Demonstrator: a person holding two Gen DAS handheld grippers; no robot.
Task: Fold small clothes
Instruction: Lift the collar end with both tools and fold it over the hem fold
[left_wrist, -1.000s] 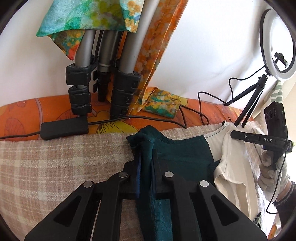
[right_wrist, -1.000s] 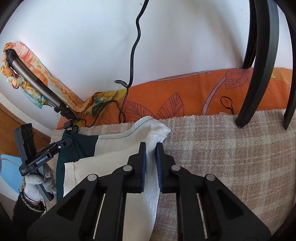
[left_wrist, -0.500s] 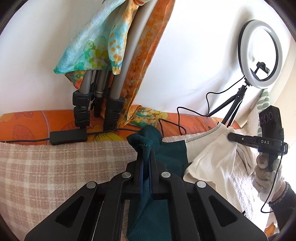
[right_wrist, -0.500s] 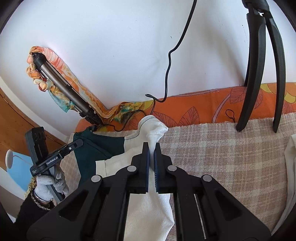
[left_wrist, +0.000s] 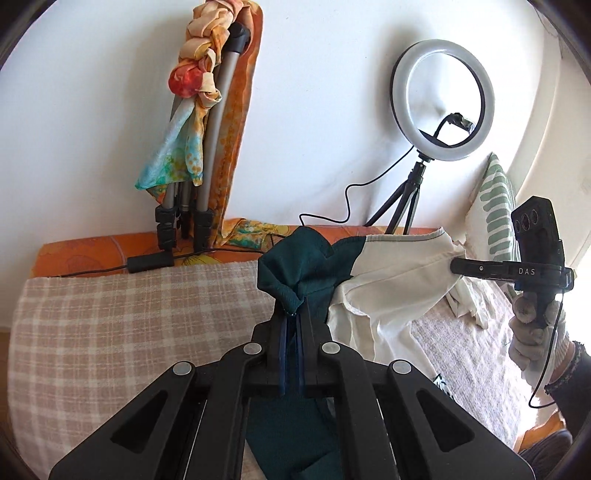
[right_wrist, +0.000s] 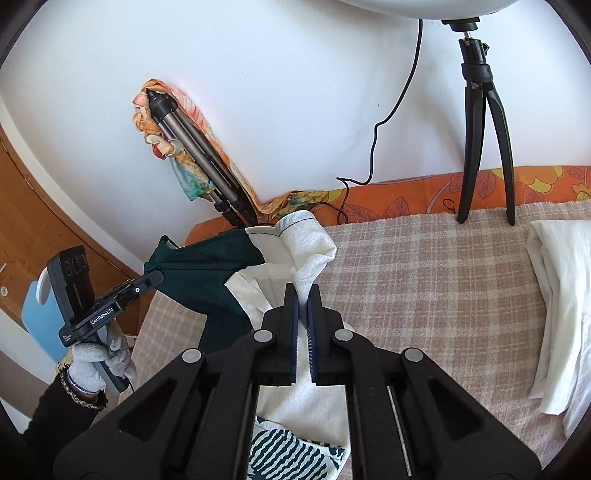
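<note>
Plaid blanket, white wall

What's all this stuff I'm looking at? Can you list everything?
garment: one, dark green and cream, held up between both grippers
blanket: one, beige check, over the bed
sheet: one, orange floral, under the blanket
white cloth: one, on the blanket, right
ring light: one, white, on black tripod
folded tripod: one, grey, against the wall, scarf tied on
left gripper: black, shut on garment
right gripper: black, shut on garment
gloved hands: two, grey
</note>
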